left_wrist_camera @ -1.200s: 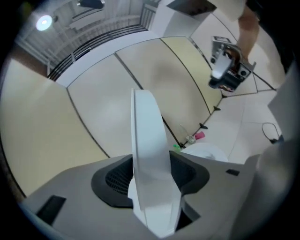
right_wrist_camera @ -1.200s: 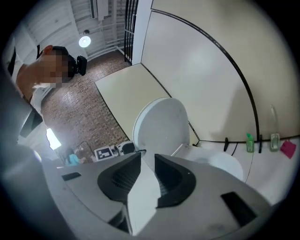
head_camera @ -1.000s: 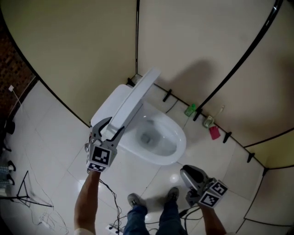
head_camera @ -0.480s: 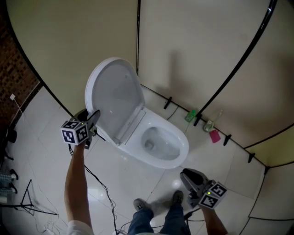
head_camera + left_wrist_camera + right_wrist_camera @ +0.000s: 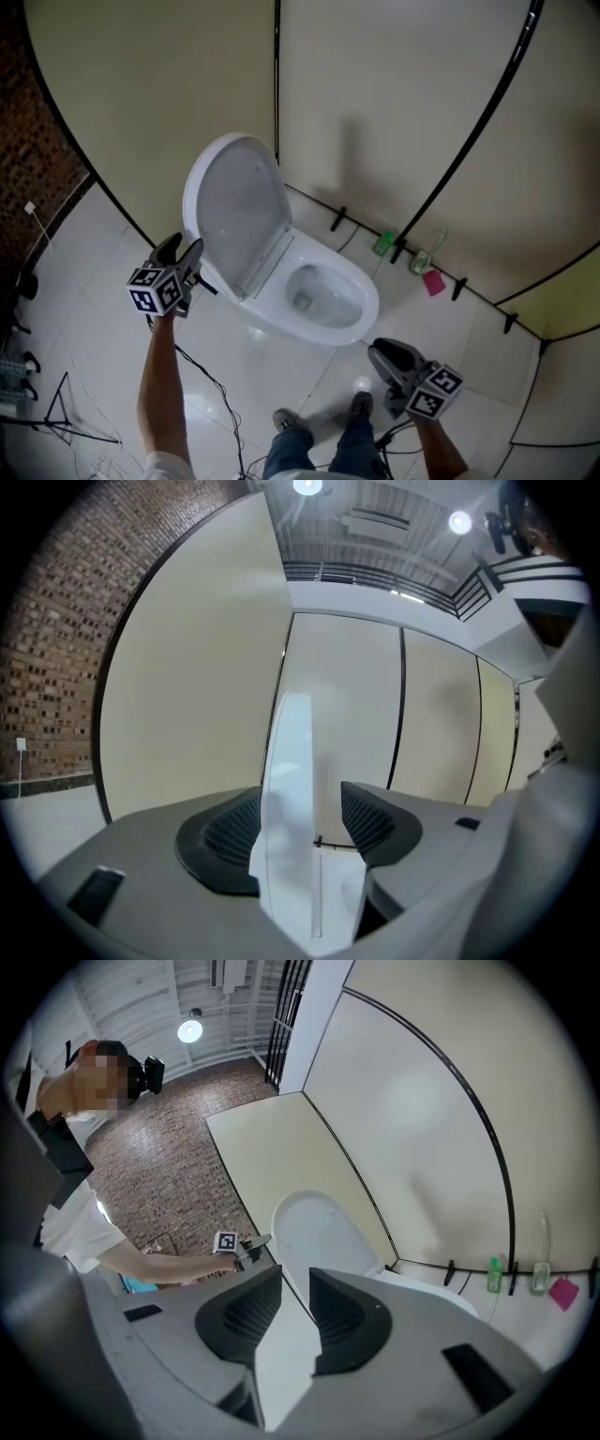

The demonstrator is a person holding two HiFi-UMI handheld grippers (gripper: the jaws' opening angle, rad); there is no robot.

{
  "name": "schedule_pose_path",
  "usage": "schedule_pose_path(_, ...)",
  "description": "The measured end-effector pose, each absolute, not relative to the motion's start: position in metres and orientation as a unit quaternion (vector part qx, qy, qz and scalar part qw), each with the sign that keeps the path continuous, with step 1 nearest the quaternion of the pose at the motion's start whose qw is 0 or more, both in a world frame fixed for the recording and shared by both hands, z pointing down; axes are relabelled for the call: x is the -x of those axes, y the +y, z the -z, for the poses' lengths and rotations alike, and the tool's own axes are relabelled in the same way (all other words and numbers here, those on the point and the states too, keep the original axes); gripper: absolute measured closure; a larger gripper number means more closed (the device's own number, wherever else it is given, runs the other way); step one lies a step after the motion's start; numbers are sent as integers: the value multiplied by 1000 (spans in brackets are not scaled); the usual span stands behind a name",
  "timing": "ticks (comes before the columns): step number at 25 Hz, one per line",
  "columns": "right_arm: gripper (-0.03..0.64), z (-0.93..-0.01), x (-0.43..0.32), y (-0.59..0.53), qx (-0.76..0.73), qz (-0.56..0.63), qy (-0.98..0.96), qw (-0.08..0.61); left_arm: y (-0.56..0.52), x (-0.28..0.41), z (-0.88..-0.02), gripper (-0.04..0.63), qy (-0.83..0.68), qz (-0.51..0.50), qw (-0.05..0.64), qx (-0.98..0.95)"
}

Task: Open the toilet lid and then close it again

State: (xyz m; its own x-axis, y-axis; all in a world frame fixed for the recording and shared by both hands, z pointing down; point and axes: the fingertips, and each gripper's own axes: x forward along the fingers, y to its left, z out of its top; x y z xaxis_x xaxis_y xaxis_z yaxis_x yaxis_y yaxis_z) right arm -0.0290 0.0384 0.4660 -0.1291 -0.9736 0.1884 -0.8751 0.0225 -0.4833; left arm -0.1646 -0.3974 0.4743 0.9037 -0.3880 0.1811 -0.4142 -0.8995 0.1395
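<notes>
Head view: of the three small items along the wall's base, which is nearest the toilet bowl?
The green bottle, leftmost in the row and closest to the toilet bowl. The clear bottle and the pink item sit farther right.

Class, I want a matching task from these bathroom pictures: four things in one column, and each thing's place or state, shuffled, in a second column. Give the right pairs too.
Things
1. white plastic toilet lid
2. small green bottle
3. small pink object
4. right claw

Places or states
a. low by the wall, right of the bottle
b. shut, empty, near the person's shoes
c. raised upright
d. standing at the foot of the wall

Pairs: 1-c, 2-d, 3-a, 4-b
</notes>
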Motion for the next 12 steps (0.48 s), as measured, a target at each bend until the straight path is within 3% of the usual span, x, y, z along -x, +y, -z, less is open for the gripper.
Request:
schedule_pose_path(8,511,-415,14,39,660,136,738,-32,-227,184,-386,333,-129,-33,68,-989)
schedule_pose_path(12,511,-390,2,37,663,94,741,-55,-138,178,-358,333,-90,-6,89,-992)
